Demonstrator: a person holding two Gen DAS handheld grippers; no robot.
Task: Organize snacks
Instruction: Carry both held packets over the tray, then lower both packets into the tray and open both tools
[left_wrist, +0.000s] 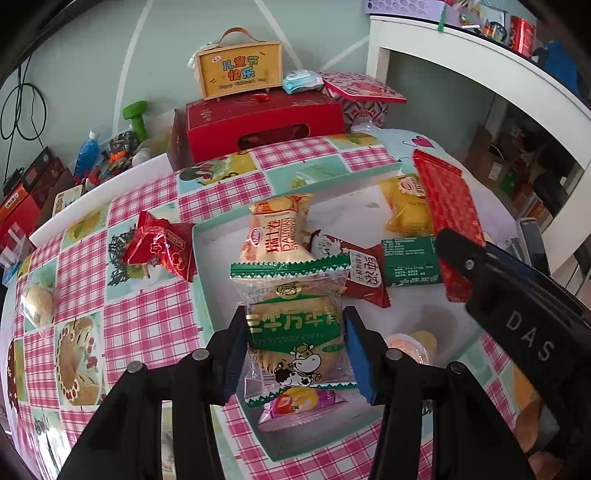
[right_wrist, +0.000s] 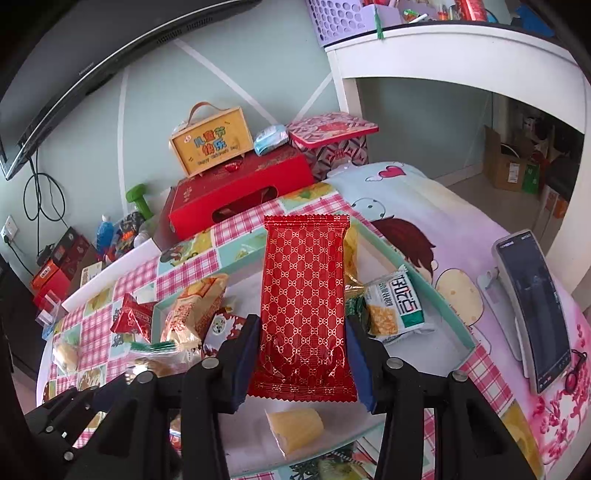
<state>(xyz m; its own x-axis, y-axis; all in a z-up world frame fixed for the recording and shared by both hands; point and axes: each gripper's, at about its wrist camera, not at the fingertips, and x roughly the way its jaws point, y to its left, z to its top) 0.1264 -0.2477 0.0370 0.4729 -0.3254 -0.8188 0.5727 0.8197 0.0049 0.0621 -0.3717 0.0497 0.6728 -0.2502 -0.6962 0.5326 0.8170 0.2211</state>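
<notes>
My left gripper (left_wrist: 295, 350) is shut on a clear green-trimmed cow-print snack packet (left_wrist: 295, 325), held above a shallow white tray with a mint rim (left_wrist: 199, 258). My right gripper (right_wrist: 301, 365) is shut on a long red packet with a gold pattern (right_wrist: 304, 295), also above the tray (right_wrist: 436, 295); that packet shows in the left wrist view (left_wrist: 448, 218). In the tray lie an orange Swiss-roll packet (left_wrist: 277, 229), a red-and-white biscuit packet (left_wrist: 354, 269), a green packet (left_wrist: 410, 262), a yellow packet (left_wrist: 406, 206) and a green-white cracker packet (right_wrist: 395, 306).
A red crinkled packet (left_wrist: 159, 247) and a small bun packet (left_wrist: 37, 299) lie on the checked tablecloth left of the tray. A red gift box (left_wrist: 258, 122) with a yellow carry box (left_wrist: 240, 70) stands at the back. A phone on a stand (right_wrist: 535, 314) is at right.
</notes>
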